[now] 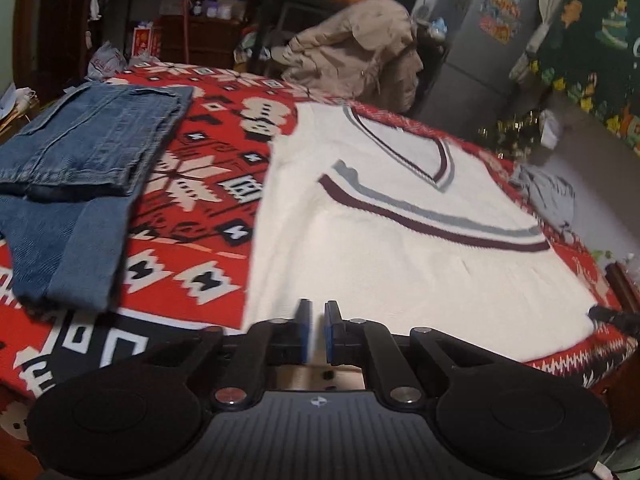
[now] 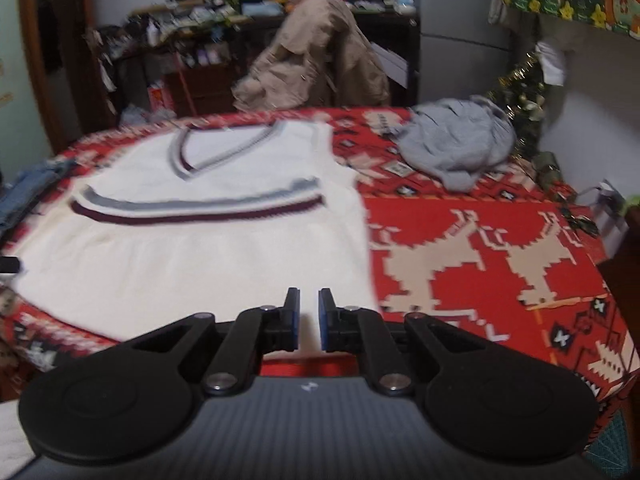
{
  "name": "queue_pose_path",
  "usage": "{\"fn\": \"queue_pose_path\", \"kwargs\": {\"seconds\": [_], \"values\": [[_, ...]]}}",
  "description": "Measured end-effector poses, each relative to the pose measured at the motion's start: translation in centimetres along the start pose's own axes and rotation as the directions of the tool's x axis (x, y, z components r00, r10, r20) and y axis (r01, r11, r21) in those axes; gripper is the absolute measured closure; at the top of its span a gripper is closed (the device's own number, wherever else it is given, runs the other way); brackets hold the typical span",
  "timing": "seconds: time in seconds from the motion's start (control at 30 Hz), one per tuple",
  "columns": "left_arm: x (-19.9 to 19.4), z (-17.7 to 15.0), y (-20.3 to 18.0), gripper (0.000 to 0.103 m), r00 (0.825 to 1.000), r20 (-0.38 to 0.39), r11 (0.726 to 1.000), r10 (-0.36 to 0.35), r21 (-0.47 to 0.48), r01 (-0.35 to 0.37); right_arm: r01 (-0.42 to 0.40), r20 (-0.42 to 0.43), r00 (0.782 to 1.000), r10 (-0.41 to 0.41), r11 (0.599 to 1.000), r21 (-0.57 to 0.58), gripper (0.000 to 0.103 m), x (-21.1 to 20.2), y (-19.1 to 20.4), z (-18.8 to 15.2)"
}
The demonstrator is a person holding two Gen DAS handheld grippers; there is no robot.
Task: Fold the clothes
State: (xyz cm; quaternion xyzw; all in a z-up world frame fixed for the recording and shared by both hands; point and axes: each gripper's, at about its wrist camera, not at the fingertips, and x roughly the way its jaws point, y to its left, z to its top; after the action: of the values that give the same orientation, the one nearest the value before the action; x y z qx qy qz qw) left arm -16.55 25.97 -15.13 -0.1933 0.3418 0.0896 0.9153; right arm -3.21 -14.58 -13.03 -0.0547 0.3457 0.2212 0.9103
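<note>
Patterned red blanket [image 2: 480, 220] — grey fridge [image 1: 480, 60] behind.

one sweater [image 1: 400, 240], one jeans [image 1: 76, 152], one hoodie [image 2: 456, 144]

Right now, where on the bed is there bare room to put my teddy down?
Best spot: the red blanket right of the white sweater, below the grey bundle. A narrower strip lies between the sweater and the folded jeans. The sweater fills the middle.

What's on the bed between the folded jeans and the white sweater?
Nothing: only a bare strip of the red patterned blanket separates the jeans from the white sweater, seen in the left wrist view.
</note>
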Motion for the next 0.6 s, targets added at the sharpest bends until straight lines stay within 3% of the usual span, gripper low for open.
{"fn": "queue_pose_path", "kwargs": {"seconds": [0.27, 0.4, 0.5, 0.6], "values": [[-2.4, -1.0, 1.8, 0.100, 0.999, -0.004, 0.999, 0.033, 0.000, -0.033, 0.015, -0.022, 1.000, -0.015, 1.000, -0.013, 0.094, -0.9, -1.3, -2.2], [-3.5, -1.3, 1.3, 0.095, 0.992, 0.003, 0.990, 0.124, 0.070, -0.124, 0.043, -0.030, 0.999, -0.041, 0.998, 0.055, 0.089, -2.1, -2.7, -2.9], [-4.1, -1.6, 1.9, 0.092, 0.994, -0.003, 0.993, 0.106, 0.045, -0.106, -0.001, -0.015, 1.000, 0.004, 0.983, 0.184, 0.087, -2.9, -4.8, -3.5], [-4.0, -1.8, 2.8, 0.089, 0.998, -0.023, 0.998, 0.063, -0.018, -0.064, -0.040, -0.003, 0.999, 0.042, 0.970, 0.239, 0.081, -2.9, -5.6, -3.6]]}}
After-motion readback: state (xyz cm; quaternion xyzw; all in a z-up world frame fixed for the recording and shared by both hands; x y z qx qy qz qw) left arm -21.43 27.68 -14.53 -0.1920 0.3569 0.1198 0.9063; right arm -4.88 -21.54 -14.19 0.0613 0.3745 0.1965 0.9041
